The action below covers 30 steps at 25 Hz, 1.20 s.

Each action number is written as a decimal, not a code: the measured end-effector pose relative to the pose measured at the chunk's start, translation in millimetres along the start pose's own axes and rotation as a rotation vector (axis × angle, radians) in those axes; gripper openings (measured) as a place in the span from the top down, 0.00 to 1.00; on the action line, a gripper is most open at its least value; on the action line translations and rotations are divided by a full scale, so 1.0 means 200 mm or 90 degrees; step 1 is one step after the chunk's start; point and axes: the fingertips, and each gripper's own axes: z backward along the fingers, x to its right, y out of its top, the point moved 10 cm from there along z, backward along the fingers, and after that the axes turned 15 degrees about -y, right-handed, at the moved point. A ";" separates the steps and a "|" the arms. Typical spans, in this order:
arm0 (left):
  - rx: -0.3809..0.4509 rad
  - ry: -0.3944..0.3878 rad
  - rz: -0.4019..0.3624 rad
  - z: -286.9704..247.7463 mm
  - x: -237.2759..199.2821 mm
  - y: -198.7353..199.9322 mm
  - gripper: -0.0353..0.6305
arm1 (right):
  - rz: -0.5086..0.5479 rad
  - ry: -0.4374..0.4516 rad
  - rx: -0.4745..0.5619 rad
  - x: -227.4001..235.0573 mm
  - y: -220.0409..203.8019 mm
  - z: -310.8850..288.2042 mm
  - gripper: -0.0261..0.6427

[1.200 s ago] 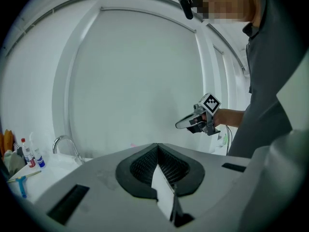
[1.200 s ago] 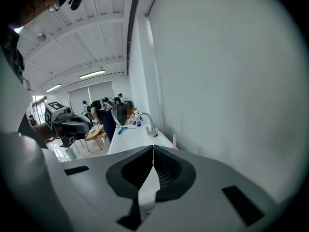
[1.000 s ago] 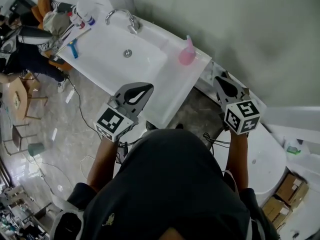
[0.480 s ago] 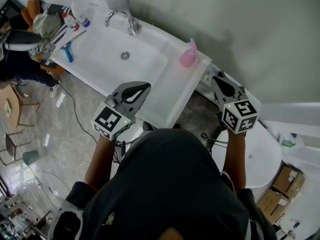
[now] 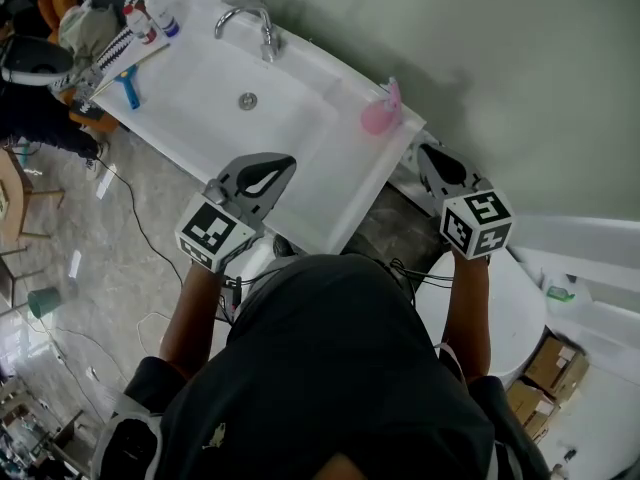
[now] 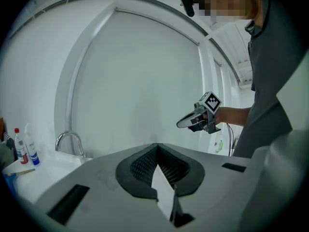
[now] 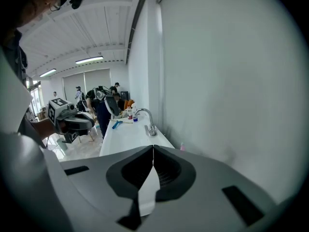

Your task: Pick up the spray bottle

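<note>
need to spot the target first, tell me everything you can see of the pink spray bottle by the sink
The pink spray bottle is small, with a rounded, translucent-looking pink body and a paler pink spray head on top. It looks like plastic. It stands upright on the white sink counter, at the corner near the wall, on the far side of the basin from the faucet. Only the counter touches it. No label can be made out.

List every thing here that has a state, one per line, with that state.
left gripper, shut, nothing between its jaws
right gripper, shut, nothing between its jaws
pink spray bottle, upright on the sink's right ledge, no gripper touching it
faucet, no water seen running
basin, nothing lying in it
</note>
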 end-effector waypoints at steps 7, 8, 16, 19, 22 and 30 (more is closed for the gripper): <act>-0.011 0.070 0.019 -0.11 -0.06 0.03 0.94 | 0.003 0.027 -0.003 0.20 -0.01 -0.26 0.95; -0.016 0.079 0.020 -0.13 -0.06 0.04 0.94 | 0.005 0.031 -0.004 0.23 -0.01 -0.31 0.95; -0.048 0.138 0.056 -0.21 -0.13 -0.09 0.94 | 0.015 0.054 -0.048 0.32 -0.15 -0.69 0.95; -0.059 0.142 0.060 -0.25 -0.20 -0.19 0.94 | 0.007 0.036 -0.056 0.37 -0.22 -0.85 0.94; -0.064 0.158 0.080 -0.23 -0.19 -0.25 0.94 | 0.000 0.048 -0.093 0.36 -0.28 -0.95 0.74; -0.073 0.197 0.099 -0.14 -0.20 -0.29 0.94 | 0.003 0.069 -0.148 0.27 -0.34 -1.11 0.60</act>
